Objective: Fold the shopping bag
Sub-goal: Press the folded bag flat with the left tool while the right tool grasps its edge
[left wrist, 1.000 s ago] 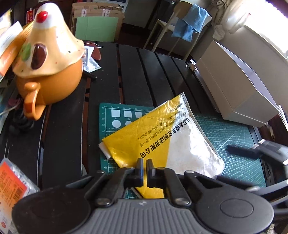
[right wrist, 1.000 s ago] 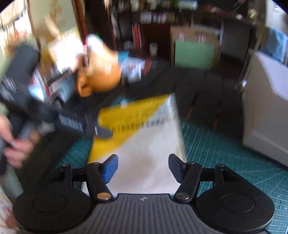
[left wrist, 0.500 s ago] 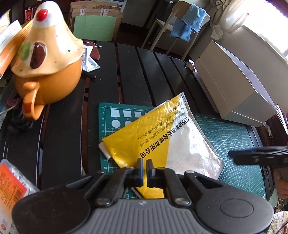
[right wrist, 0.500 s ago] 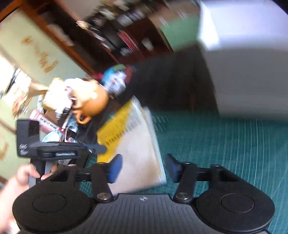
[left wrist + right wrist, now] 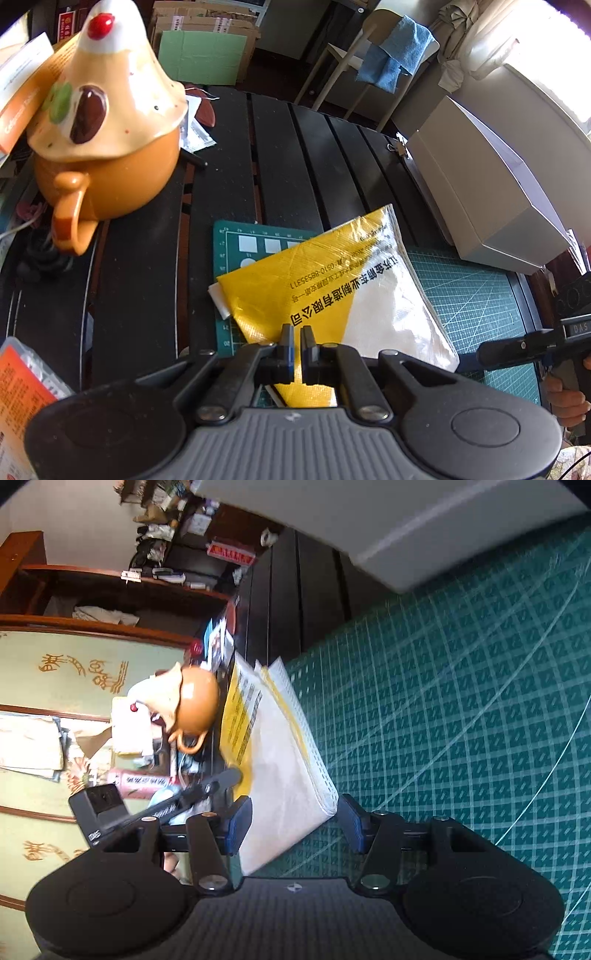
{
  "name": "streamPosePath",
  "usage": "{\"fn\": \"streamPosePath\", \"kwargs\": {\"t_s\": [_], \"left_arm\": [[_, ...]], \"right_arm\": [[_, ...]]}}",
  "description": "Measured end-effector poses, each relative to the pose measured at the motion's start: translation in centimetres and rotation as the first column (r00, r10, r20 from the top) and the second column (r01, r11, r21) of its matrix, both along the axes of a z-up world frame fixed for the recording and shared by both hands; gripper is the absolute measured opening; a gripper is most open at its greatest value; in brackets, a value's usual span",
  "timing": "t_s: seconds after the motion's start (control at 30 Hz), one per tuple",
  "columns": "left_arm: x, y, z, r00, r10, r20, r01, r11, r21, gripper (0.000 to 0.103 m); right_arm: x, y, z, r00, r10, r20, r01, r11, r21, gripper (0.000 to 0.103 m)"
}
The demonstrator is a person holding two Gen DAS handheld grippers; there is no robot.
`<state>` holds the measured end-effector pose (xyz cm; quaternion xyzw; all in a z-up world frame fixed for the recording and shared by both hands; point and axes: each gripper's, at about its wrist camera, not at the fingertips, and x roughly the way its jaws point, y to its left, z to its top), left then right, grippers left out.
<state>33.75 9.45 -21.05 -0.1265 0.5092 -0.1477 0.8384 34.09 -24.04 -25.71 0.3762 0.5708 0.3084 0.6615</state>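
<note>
- Here is the shopping bag point(image 5: 332, 295), folded flat into a wedge, yellow on 1 half and silvery white on the other, with a line of black printed characters running across the yellow.
- It lies on the green cutting mat point(image 5: 480, 295), over the mat's left end, and a white corner of it pokes out past the mat's left edge onto the dark slatted table point(image 5: 288, 155).
- The woven plastic surface is glossy, with creases catching the light.
- Left gripper point(image 5: 296, 349): jaws pinched tight on the bag's near yellow edge.
- Right gripper point(image 5: 293, 823): rolled onto its side, jaws standing apart, with the bag's white corner between them; the pads do not press on it.
- From the right wrist view the bag point(image 5: 280, 746) shows stacked layers along its stitched white edge.
- An orange ceramic teapot point(image 5: 96, 147) stands toward the table's far left corner, well apart from the bag.
- A white cardboard box point(image 5: 480, 192) sits at the mat's far right edge.
</note>
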Motion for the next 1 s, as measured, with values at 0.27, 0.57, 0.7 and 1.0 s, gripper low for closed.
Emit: {"fn": "streamPosePath", "kwargs": {"t_s": [0.27, 0.57, 0.7, 1.0], "left_arm": [[-0.2, -0.5, 0.2, 1.0, -0.021, 0.018, 0.021, 0.999, 0.036, 0.005], [-2.4, -3.4, 0.4, 0.981, -0.193, -0.007, 0.193, 0.979, 0.068, 0.005], [-3.2, -5.7, 0.8, 0.963, -0.266, 0.04, 0.252, 0.944, 0.211, 0.006], [-1.4, -2.6, -0.1, 0.98, -0.195, -0.035, 0.195, 0.981, -0.001, 0.005]], "right_arm": [[-1.9, 1.6, 1.3, 0.995, 0.067, 0.076, -0.05, 0.975, -0.214, 0.005], [-7.3, 2.1, 3.2, 0.968, 0.231, 0.098, -0.178, 0.908, -0.38, 0.001], [-10.9, 4.2, 5.9, 0.857, 0.437, 0.272, -0.191, 0.761, -0.62, 0.006], [-20.9, 13.9, 6.9, 0.089, 0.95, 0.298, 0.062, 0.293, -0.954, 0.025]]}}
